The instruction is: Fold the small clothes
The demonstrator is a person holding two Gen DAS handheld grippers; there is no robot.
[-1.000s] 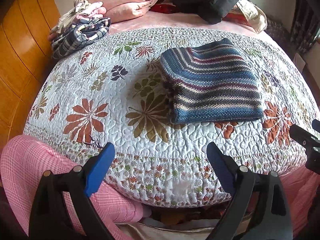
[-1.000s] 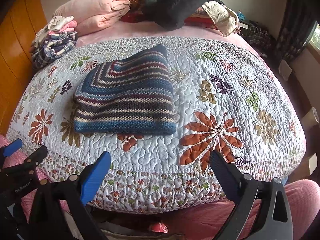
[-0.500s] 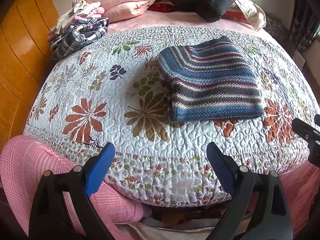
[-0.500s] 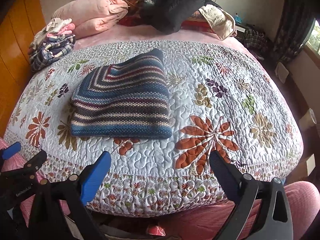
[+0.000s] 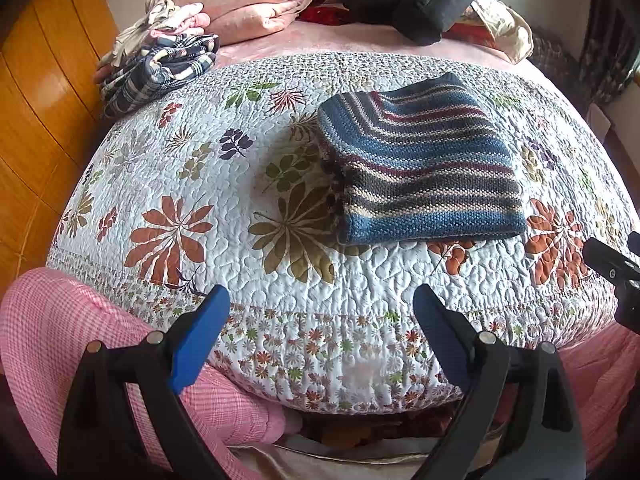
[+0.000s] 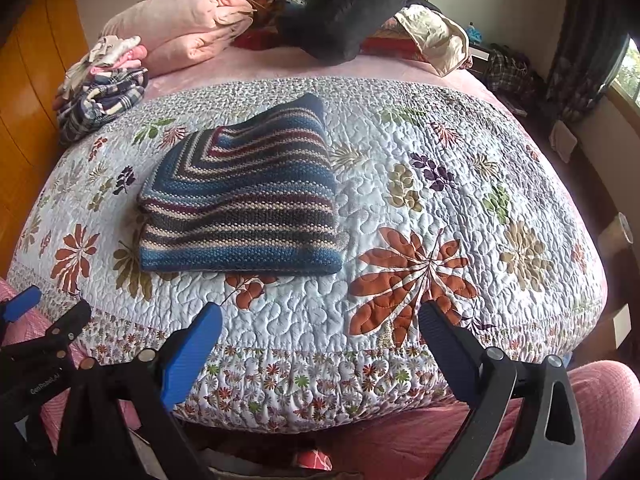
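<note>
We hold both claws low at the near edge of the bed, and both are wide open with nothing between the fingers. The left claw (image 5: 320, 332) and the right claw (image 6: 320, 344) are well apart from the cloth, above the flowered border of the quilt (image 5: 180, 168).

The thing for our task, the striped knitted sweater (image 5: 424, 168), lies flat on the quilt, already folded to a thick rectangle. From the left claw it lies ahead and to the right; from the right claw it lies ahead and to the left (image 6: 240, 200). So it is between our two hands, and neither one seems clearly nearer. Its long side runs across, from left to right, and the blue band is the edge nearest to us.

We judge that this fold is nearly finished, so the next move is perhaps to carry the sweater away.

There is no box or basket in view. At the far left a pile of clothes (image 5: 156, 64) lies on the bed, with a checked cloth at the bottom.
</note>
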